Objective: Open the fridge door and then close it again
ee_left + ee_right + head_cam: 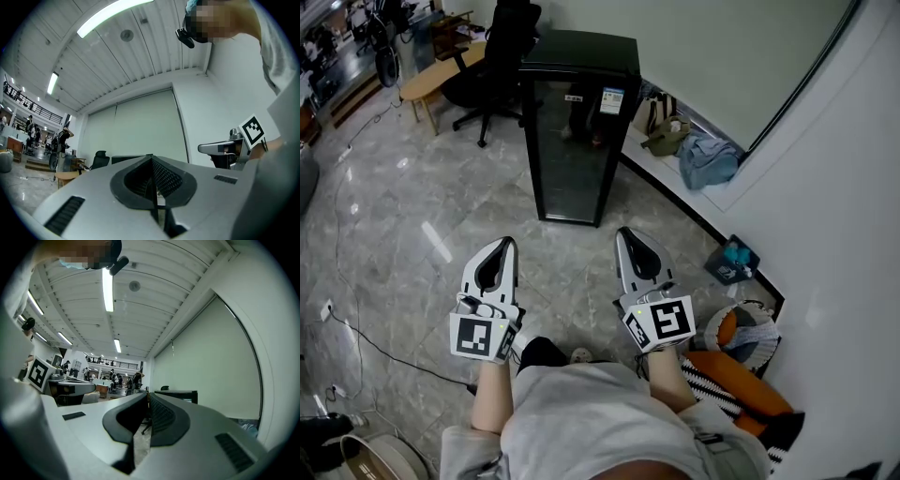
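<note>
A black fridge (577, 131) with a dark glass door stands shut on the marble floor ahead of me. Both grippers are held out level toward it, well short of the door. My left gripper (508, 242) is shut with nothing between its jaws, and so is my right gripper (623, 231). In the left gripper view the jaws of the left gripper (151, 157) meet at the tip, and the fridge (124, 158) top peeks over them. In the right gripper view the right gripper (146, 394) is closed too, with the fridge (180, 394) just beyond.
A black office chair (492, 56) and a wooden table (441, 70) stand behind the fridge on the left. Bags and clothes (708, 157) lie on a low ledge to its right. A blue box (731, 261) and a basket (748, 328) sit by the right wall. A cable (356, 328) crosses the floor.
</note>
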### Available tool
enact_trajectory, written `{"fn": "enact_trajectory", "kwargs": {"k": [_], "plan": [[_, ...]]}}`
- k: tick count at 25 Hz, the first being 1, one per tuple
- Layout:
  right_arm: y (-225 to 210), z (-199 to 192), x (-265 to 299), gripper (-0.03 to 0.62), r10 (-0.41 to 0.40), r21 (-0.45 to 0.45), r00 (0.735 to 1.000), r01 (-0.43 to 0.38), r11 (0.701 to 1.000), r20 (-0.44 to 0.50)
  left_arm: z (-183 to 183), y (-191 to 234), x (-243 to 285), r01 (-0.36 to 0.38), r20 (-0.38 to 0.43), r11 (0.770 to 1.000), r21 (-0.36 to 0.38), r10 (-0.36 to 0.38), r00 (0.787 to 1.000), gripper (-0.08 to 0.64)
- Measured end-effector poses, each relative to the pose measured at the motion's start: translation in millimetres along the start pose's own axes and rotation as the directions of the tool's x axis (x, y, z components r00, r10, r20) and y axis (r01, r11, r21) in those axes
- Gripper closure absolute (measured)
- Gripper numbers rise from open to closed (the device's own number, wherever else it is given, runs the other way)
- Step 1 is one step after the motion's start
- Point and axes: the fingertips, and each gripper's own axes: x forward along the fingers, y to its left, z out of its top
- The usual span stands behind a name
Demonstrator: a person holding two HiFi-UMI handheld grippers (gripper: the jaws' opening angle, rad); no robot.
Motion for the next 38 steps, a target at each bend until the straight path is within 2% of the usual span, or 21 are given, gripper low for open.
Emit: {"fn": "enact_trajectory", "kwargs": {"k": [7,19,26,31,38], "plan": [[-16,-13,43,0.566,-0.023,0.016,1.000,0.023,1.000,-0.012,-14,28,39,0.018,-0.021,1.000,-0.007,-0.018,1.000,0.545],[-40,-21,150,0.566,-0.132,0.035,0.991,0.132,0.991,-0.012,-22,113,140,0.118,-0.016,0.993,-0.008,-0.118,0.993,0.545],[-45,-31,202,0.566,-0.191,0.030,0.981,0.192,0.981,-0.025,-22,158,190,0.161,0.037,0.985,-0.053,-0.159,0.987,0.546],[-46,-39,227,0.566,-0.230,0.032,0.973,0.230,0.973,-0.028,-34,182,210,0.198,0.025,0.979,-0.052,-0.197,0.980,0.545],[-54,-51,250,0.566,-0.261,0.018,0.964,0.262,0.965,-0.057,-58,204,238,0.200,-0.022,0.976,-0.084,-0.203,0.979,0.545]]}}
